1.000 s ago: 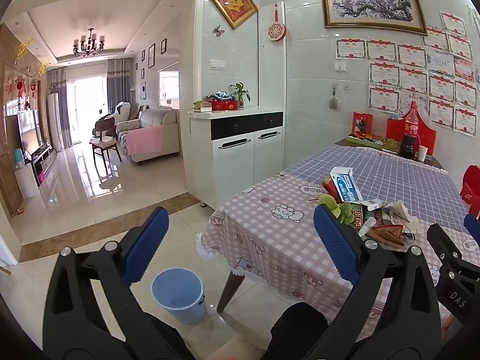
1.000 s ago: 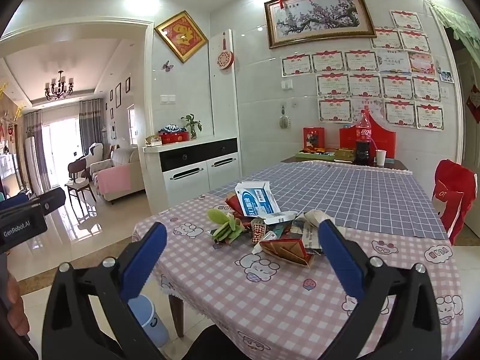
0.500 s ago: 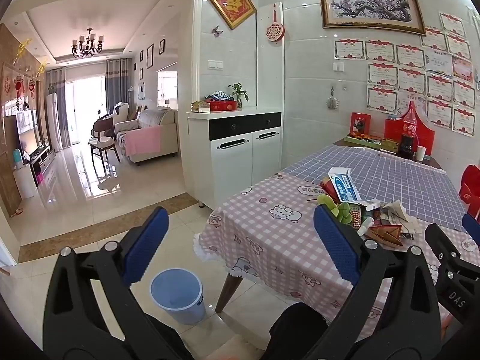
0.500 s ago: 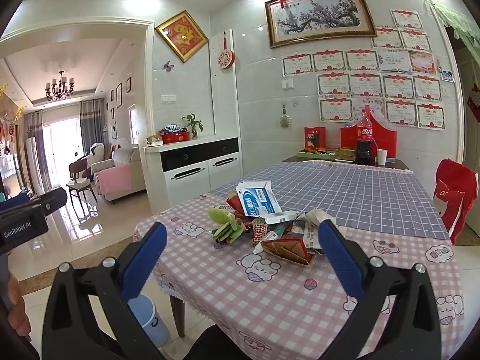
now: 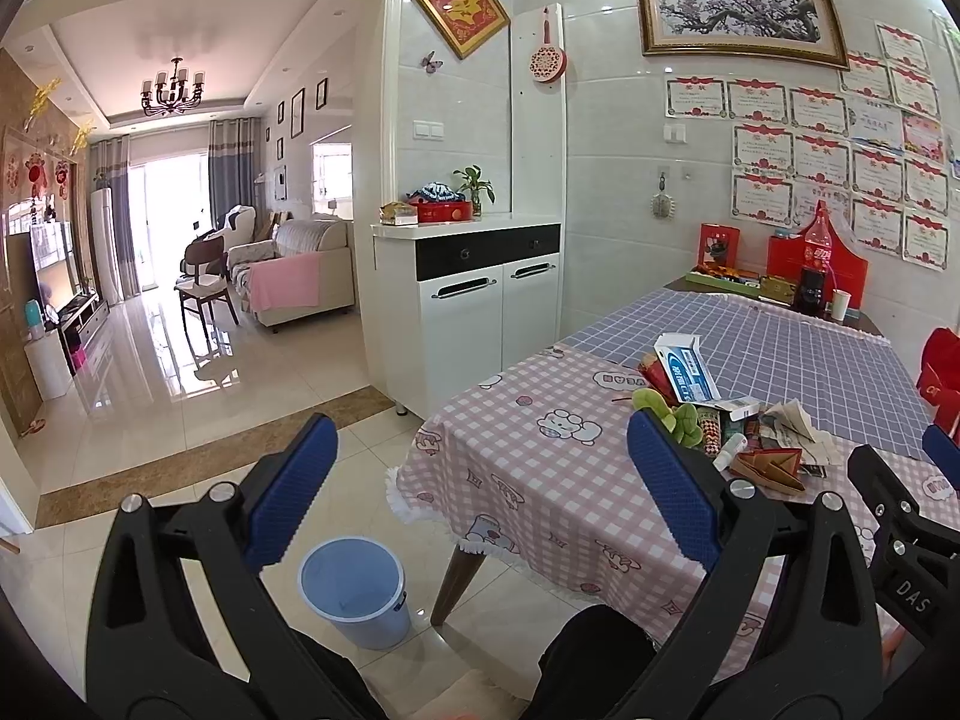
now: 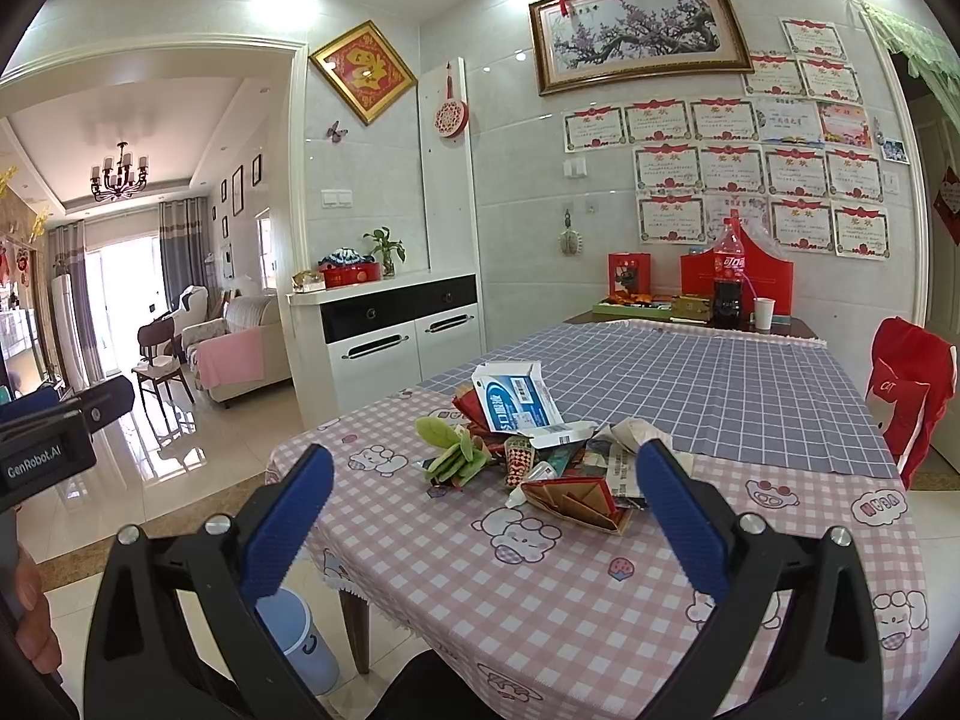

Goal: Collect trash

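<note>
A heap of trash lies mid-table: a white and blue carton (image 6: 516,403) (image 5: 687,367), green wrappers (image 6: 451,449) (image 5: 672,413), a folded red packet (image 6: 577,499) (image 5: 771,468) and crumpled paper (image 6: 630,450). A light blue bin (image 5: 355,589) (image 6: 300,639) stands on the floor by the table's near left leg. My left gripper (image 5: 480,483) hangs open over the floor and table corner, empty. My right gripper (image 6: 485,516) is open above the pink checked cloth, short of the heap, holding nothing.
The table (image 6: 540,588) carries a pink and a blue checked cloth. A cola bottle (image 6: 729,279), cup and red boxes stand at its far end. A red-covered chair (image 6: 912,396) is at the right. A white cabinet (image 5: 474,312) stands against the wall beyond tiled floor.
Both views have drifted very slightly; the table and heap sit a touch lower and nearer. Both grippers stay open and empty.
</note>
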